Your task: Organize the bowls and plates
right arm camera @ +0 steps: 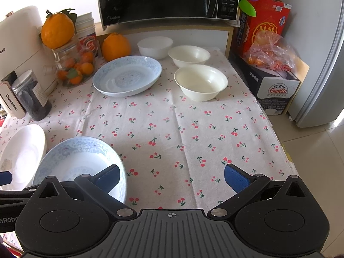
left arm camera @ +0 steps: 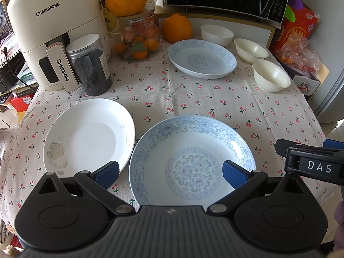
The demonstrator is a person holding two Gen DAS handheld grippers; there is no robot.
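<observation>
A blue-patterned plate [left arm camera: 193, 161] lies at the table's near edge, and my left gripper [left arm camera: 171, 175] hangs open above its near half, fingers spread wide. A white rose-print plate [left arm camera: 88, 137] lies just left of it. A second blue-patterned plate [left arm camera: 202, 59] sits at the back, with three cream bowls [left arm camera: 271, 78] to its right. My right gripper [right arm camera: 171, 177] stands open over bare cloth, its left finger [right arm camera: 107, 177] overlapping the near blue plate [right arm camera: 79, 161] in this view. The far blue plate [right arm camera: 126, 76] and bowls [right arm camera: 201, 82] lie ahead of it.
A cherry-print tablecloth [right arm camera: 182, 133] covers the table. An air fryer [left arm camera: 49, 36], a dark jar [left arm camera: 90, 64], a glass jar of oranges [left arm camera: 137, 38] and a loose orange [left arm camera: 176, 29] line the back left. A microwave [right arm camera: 167, 0] stands behind; boxes [right arm camera: 271, 86] crowd the right.
</observation>
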